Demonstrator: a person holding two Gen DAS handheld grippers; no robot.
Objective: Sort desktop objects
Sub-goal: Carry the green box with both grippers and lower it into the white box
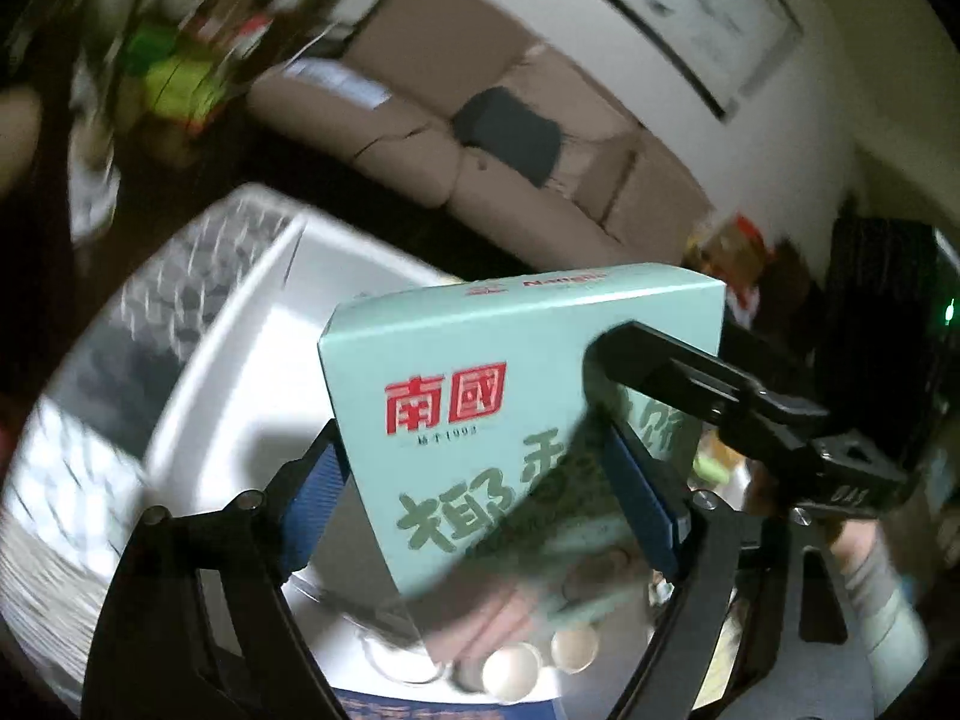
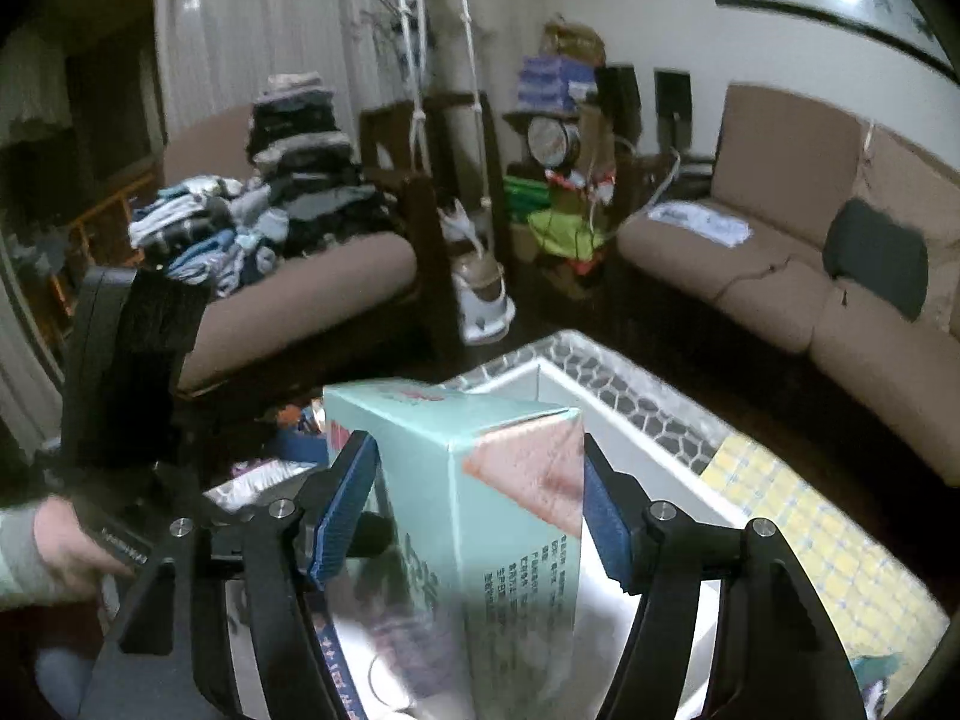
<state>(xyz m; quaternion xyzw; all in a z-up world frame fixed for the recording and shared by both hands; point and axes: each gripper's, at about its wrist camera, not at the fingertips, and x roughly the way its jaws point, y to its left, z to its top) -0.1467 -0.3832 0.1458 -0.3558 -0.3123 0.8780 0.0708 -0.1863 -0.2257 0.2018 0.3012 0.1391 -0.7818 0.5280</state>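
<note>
A pale green box (image 1: 510, 414) with red and green Chinese print stands tilted between the blue pads of my left gripper (image 1: 480, 498). The other gripper's black finger (image 1: 678, 372) lies across its right face. In the right wrist view the same box (image 2: 480, 492) sits between the blue pads of my right gripper (image 2: 480, 510), and the left gripper's body (image 2: 126, 360) is at the left. Both grippers look shut on the box. It hangs above a white bin (image 1: 252, 360).
The white bin (image 2: 630, 420) rests on a table with a pebble-pattern mat (image 2: 648, 396) and a yellow checked cloth (image 2: 798, 516). Brown sofas (image 2: 810, 276), a clothes pile (image 2: 282, 192) and a dark cushion (image 1: 510, 132) lie beyond.
</note>
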